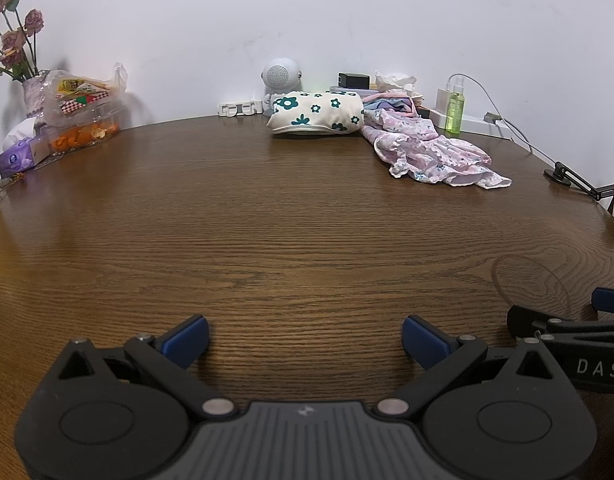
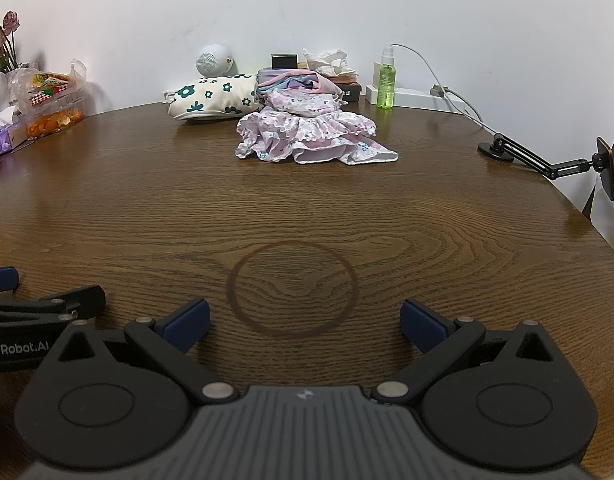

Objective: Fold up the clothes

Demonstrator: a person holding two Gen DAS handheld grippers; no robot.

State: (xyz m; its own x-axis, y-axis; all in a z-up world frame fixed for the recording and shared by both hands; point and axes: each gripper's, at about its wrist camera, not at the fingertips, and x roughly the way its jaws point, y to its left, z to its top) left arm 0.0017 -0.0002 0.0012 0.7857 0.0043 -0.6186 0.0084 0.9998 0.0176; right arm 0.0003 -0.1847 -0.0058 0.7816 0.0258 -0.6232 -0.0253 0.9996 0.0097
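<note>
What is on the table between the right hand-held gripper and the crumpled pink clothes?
Only bare wood with a dark ring mark, seen in the right wrist view between the open right hand-held gripper and the crumpled pink clothes.

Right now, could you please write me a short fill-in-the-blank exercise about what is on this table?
1. The cream bundle is printed with dark green ____.
2. The jaws of both the left gripper and the right gripper stand ____.
3. The liquid in the spray bottle is ____ in colour.
4. The crumpled pink garment lies to the ____ of the cream bundle.

Missing words: flowers; open; green; right
</note>
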